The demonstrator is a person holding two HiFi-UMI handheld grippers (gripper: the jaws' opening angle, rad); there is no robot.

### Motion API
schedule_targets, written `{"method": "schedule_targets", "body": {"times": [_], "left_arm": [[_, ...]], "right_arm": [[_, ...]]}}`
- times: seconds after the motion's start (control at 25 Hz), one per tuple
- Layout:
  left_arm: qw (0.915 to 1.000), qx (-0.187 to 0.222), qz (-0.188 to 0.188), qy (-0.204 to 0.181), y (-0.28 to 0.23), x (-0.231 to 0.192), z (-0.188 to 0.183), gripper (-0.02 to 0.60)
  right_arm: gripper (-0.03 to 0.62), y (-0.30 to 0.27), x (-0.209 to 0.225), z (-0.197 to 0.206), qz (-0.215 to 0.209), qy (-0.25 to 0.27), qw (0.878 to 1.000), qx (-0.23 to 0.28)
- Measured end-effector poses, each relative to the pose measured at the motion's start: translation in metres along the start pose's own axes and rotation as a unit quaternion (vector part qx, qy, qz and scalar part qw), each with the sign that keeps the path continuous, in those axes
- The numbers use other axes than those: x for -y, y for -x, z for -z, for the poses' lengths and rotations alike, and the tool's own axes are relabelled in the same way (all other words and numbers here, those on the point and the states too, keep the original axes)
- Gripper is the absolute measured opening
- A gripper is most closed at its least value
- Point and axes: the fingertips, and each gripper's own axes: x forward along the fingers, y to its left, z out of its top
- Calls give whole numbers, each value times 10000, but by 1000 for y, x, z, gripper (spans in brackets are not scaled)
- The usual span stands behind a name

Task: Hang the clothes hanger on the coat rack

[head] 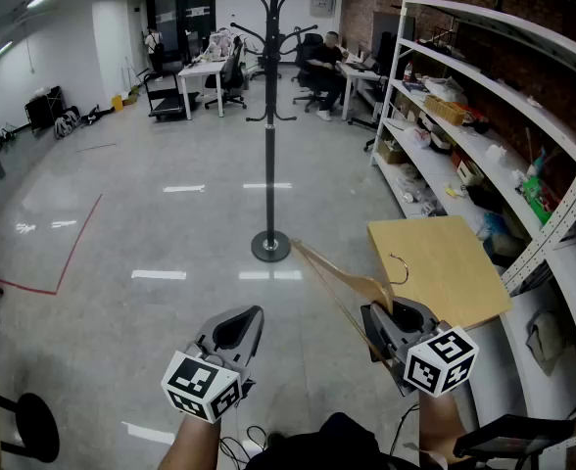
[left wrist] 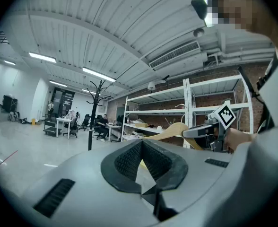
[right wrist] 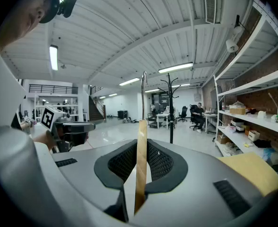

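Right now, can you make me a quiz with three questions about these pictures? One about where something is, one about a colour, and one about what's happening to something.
1. Where does the coat rack stand?
A. On the floor ahead
B. On a shelf
C. On the wooden table

2. What colour is the hanger?
A. Blue
B. Light wood
C. Black

3. What is happening to the hanger?
A. It hangs on the coat rack
B. It lies on the floor
C. It is clamped in the right gripper

Answers:
1 A, its round base sits on the shiny floor.
2 B, its arms are pale wood.
3 C, the right gripper view shows the jaws shut on it, and it is well apart from the coat rack.
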Motion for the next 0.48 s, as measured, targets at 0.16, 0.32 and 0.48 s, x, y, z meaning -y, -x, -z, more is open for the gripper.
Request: {"method": "schedule_targets", "body": {"times": [0.16,0.32,0.48], "left_arm": [[10000,10,-3,-32,-16,-16,1,-5],[10000,-19,-64,-21,-43,-35,3,-5],[9999,-27,-124,-60,-85,-54,-4,-5]], "right_arm": [[57,-20,10,3,-58,-88,9999,12],[57,-47,30,3,-134,-175,9997,58],[57,-79,61,-7,-266,-159,9994,159]]}}
